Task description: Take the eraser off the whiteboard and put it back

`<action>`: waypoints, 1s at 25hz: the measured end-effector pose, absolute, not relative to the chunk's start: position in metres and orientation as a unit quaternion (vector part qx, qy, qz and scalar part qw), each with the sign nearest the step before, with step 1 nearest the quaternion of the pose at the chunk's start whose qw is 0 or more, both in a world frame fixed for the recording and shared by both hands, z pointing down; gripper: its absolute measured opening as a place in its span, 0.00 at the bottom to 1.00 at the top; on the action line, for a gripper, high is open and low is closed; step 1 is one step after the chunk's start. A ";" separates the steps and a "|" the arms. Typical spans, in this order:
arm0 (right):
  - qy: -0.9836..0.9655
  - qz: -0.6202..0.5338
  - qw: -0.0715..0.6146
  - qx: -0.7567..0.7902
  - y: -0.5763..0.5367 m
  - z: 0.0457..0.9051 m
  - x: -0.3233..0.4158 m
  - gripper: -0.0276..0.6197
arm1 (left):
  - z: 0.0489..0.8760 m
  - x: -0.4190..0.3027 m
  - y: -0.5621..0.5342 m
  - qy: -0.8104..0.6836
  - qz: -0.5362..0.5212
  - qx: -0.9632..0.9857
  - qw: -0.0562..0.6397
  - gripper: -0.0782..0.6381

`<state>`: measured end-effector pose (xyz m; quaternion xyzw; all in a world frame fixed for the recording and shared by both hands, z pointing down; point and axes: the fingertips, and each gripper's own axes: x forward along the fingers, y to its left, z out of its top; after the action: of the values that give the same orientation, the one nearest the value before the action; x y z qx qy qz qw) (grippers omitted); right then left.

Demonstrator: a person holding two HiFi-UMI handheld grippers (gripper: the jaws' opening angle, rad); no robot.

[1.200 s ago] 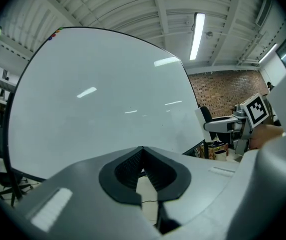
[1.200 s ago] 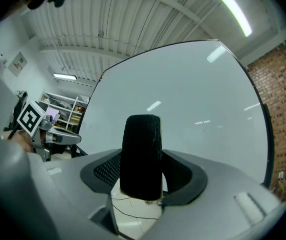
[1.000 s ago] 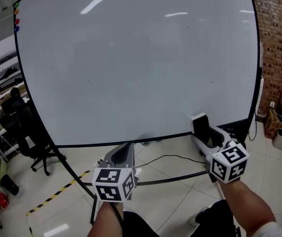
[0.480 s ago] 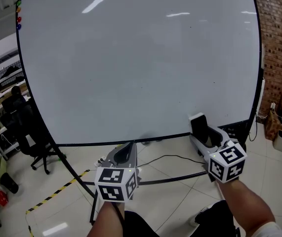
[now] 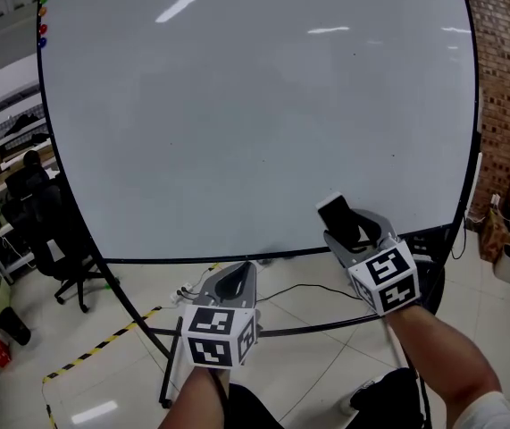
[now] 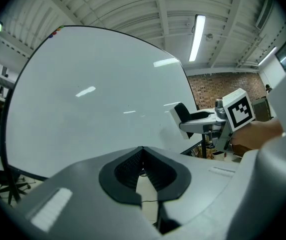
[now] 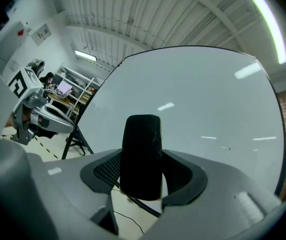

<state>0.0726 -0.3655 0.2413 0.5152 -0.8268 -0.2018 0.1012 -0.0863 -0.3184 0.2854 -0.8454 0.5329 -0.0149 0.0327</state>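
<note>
The eraser (image 5: pixel 335 211) is clamped between the jaws of the right gripper (image 5: pixel 347 229), which is held level in front of the whiteboard (image 5: pixel 237 105), near its lower right corner. The eraser's long axis is stood upright across the jaws, leaned slightly left in the head view. Its black felt face is turned back toward the gripper and its white back toward the board. Contact with the board cannot be made out. The left gripper (image 5: pixel 240 268) is held below the board's bottom edge, jaws closed together on nothing.
</note>
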 end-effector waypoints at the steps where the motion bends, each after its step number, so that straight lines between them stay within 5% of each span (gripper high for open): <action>1: -0.824 -0.212 0.112 0.514 -0.370 0.241 0.068 0.41 | 0.286 -0.086 -0.318 0.533 -0.015 -0.846 0.032 0.13; 9: -0.795 -0.279 0.176 0.509 -0.403 0.235 0.039 0.41 | 0.288 -0.087 -0.322 0.531 -0.015 -0.846 0.029 0.13; 25: -0.781 -0.272 0.166 0.537 -0.463 0.213 0.006 0.41 | 0.292 -0.087 -0.322 0.527 -0.011 -0.850 0.025 0.13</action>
<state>0.0063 -0.4631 0.2129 0.5366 -0.7814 -0.2717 0.1660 -0.0874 -0.3225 0.2919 -0.8497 0.5266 -0.0110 0.0249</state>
